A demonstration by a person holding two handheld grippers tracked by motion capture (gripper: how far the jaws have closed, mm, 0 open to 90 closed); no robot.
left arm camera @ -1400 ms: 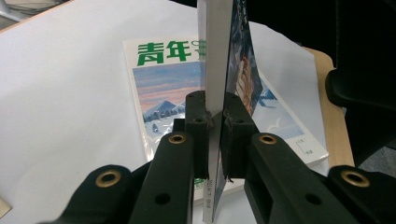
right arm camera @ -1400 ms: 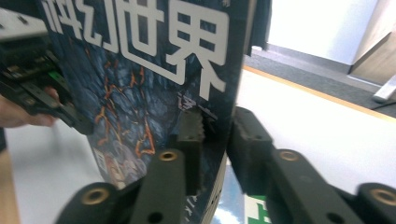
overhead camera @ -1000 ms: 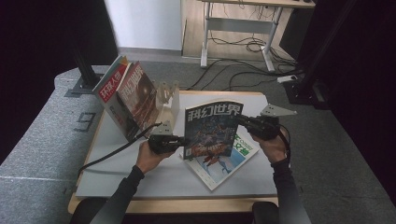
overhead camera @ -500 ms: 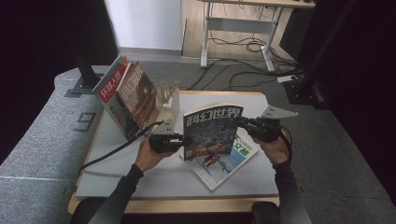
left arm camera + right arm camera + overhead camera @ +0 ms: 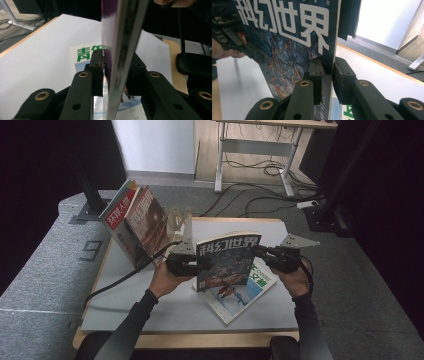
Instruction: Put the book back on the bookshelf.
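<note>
From the high view, we are watching the left hand-held gripper (image 5: 197,265) and the right hand-held gripper (image 5: 257,251) holding the dark-covered magazine (image 5: 227,262) upright by its two side edges. It is hanging just above the green-titled magazine (image 5: 240,296), which is lying flat on the counter (image 5: 125,305). Other magazines are leaning in the rack (image 5: 132,222) at the counter's far left, well apart from the one in the air. We are judging the step in hand to be the lift-and-carry, with filing not yet done.

In the left gripper view, the left hand-held gripper (image 5: 116,67) is pinching the dark-covered magazine (image 5: 120,50) edge-on. Its jaws have just been opening a little, yet both pads are pressing on the pages between them. The green-titled magazine (image 5: 85,53) is lying below on the counter (image 5: 37,57).

In the right gripper view, the right hand-held gripper (image 5: 327,70) is clamping the dark-covered magazine (image 5: 287,37) near its spine. Its jaws have also just been easing apart, with the spine between them and the pads touching it. The left hand-held gripper (image 5: 234,37) is showing at the far edge.

We are thinking the next move calls for both hands travelling together toward the rack while keeping the magazine upright. With the grips loosening, slipping is the risk we are seeing.
</note>
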